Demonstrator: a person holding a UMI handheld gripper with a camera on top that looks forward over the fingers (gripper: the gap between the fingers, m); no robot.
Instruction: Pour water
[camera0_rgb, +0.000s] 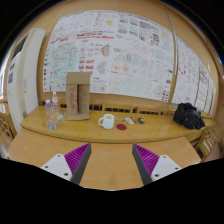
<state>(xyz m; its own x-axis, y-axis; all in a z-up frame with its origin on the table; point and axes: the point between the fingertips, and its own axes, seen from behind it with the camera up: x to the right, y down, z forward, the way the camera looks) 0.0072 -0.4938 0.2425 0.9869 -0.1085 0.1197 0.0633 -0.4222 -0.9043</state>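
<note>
A clear plastic water bottle (52, 113) stands at the left of the far wooden table (150, 128). A white mug (107, 121) stands near the middle of that table, to the right of the bottle. My gripper (110, 160) is open and empty, its purple pads (73, 157) spread wide over a nearer wooden surface. Bottle and mug are well beyond the fingers.
A brown cardboard box (78, 95) stands behind the bottle. A small red object (122, 126) lies by the mug and a black bag (188, 116) sits at the table's right end. Paper sheets cover the wall (120, 45). Wooden chairs (210, 140) stand at the sides.
</note>
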